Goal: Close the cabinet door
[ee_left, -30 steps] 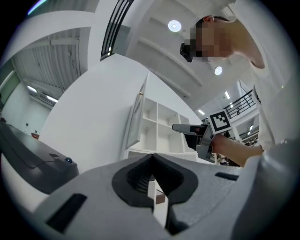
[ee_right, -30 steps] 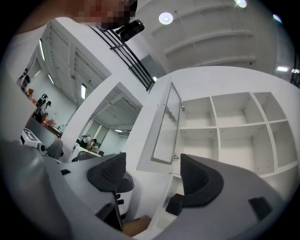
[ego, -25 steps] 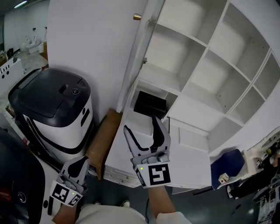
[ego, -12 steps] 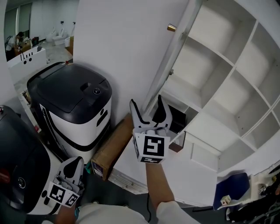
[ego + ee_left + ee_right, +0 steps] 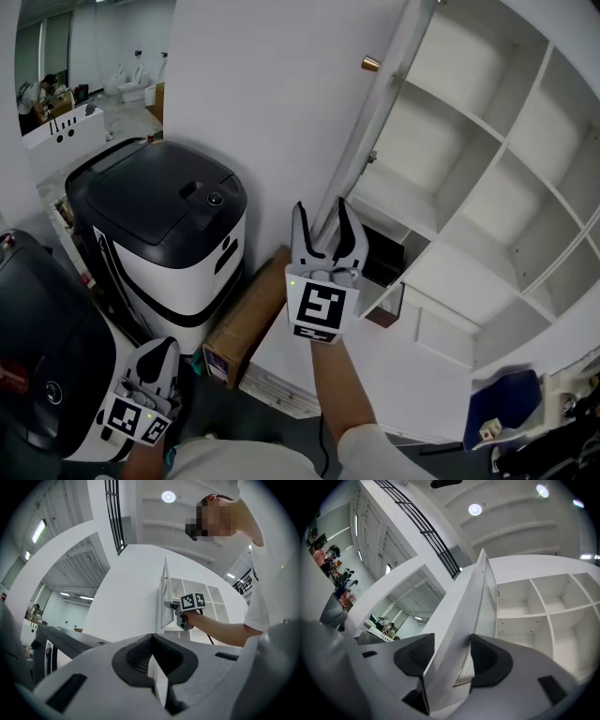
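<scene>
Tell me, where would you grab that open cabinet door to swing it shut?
Probably its free front edge, approached head-on with one finger on each face: the door is a thin flat panel standing edge-on toward the person, and its knob sits high up. The right gripper straddles that edge, fingers having just been closing on it.

The right gripper [image 5: 322, 223] climbed from the lower centre of the head view to mid-frame, at the lower edge of the cabinet door [image 5: 370, 122]. Its jaws, wide before, closed onto that edge.
</scene>
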A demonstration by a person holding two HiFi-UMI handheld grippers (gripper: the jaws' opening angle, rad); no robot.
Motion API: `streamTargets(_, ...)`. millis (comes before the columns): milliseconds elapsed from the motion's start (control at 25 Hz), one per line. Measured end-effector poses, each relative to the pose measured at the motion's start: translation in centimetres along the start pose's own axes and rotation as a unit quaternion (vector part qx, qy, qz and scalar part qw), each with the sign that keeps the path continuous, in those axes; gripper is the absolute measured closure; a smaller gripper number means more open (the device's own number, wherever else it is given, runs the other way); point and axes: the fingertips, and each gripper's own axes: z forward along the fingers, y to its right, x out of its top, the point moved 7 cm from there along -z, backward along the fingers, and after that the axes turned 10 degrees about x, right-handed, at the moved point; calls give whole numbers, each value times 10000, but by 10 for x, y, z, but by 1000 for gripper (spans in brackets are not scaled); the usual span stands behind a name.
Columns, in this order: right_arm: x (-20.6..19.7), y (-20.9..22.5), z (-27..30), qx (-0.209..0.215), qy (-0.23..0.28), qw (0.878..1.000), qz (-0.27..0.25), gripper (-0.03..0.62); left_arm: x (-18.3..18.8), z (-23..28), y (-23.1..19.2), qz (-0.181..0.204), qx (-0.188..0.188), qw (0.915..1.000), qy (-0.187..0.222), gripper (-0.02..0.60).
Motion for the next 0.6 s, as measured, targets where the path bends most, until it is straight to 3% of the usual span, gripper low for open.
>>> streamTargets(40, 0, 1, 0, -42, 18, 10000, 13, 392, 1, -2, -2, 1, 19, 10000, -7, 578)
streamTargets(240, 1, 4, -3, -128, -25, 9999, -30, 393, -5, -8, -8, -100, 35, 9999, -105, 578)
streamTargets(600, -1, 20, -24, -185, -115, 9998, 45, 401, 0, 0, 3, -60, -253, 9997, -48, 578)
